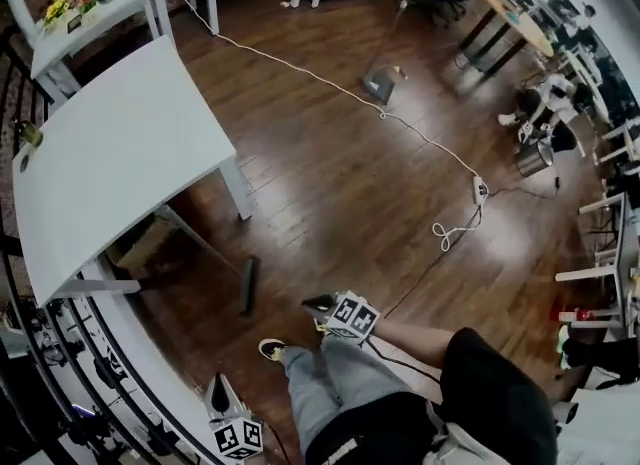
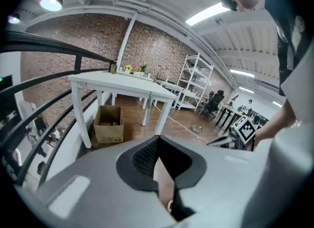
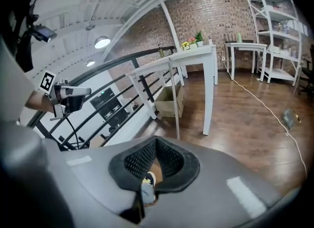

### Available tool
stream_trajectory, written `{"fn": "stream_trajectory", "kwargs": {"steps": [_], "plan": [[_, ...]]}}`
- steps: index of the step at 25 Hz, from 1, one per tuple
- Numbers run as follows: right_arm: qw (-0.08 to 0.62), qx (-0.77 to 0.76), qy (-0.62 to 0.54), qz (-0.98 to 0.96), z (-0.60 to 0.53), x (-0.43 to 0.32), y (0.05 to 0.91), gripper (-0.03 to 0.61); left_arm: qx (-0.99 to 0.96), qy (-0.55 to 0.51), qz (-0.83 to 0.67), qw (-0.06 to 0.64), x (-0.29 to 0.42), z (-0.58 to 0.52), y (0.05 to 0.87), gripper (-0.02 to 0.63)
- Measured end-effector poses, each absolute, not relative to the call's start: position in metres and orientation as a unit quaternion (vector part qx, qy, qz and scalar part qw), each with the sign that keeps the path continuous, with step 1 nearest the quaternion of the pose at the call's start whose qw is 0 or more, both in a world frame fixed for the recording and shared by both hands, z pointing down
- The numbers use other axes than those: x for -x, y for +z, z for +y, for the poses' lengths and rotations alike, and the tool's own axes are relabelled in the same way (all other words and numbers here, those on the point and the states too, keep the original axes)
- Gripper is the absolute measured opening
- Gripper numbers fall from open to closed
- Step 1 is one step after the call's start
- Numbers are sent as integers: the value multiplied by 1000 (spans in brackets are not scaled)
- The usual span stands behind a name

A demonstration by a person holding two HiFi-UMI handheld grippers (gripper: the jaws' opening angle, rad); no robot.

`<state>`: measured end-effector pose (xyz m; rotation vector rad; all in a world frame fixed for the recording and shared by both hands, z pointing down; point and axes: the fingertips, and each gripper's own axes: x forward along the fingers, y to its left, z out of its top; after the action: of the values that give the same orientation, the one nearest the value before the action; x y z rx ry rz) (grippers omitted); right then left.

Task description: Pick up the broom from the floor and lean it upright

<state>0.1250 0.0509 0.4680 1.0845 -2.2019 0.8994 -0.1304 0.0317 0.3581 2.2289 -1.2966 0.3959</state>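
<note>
Slim broom [image 1: 248, 286], flat dark head, against smooth white table [image 1: 110, 143]

Left gripper [image 1: 221, 389]: jaws together, nothing between them; held low at the person's left side; tips angled downward | Right gripper [image 1: 320, 304]: jaws together, empty; carried ahead of the body, tips angled downward; bare forearm [image 1: 415, 339] extended behind it

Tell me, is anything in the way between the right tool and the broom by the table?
Nothing visible does. The broom leans against the white table, its head on the floor, and only bare wooden floor lies between it and the right tool. That tool is shut and empty.
</note>
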Motion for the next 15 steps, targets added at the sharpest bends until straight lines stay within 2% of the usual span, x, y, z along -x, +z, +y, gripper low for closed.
{"fn": "stream_trajectory", "kwargs": {"steps": [3,6,12,15], "plan": [[246,-382,321,-831,87,-111,420,3,-840,112,-460,265,99,64,315,17],[214,-377,275,-858,102,-101,370,4,-860,90,-442,238,65,82,276,17],[62,-395,187,-897,147,-115,232,5,-878,52,-437,189,5,151,199,17],[15,-410,166,-897,195,-134,186,5,-887,45,-432,155,-30,207,168,17]]}}
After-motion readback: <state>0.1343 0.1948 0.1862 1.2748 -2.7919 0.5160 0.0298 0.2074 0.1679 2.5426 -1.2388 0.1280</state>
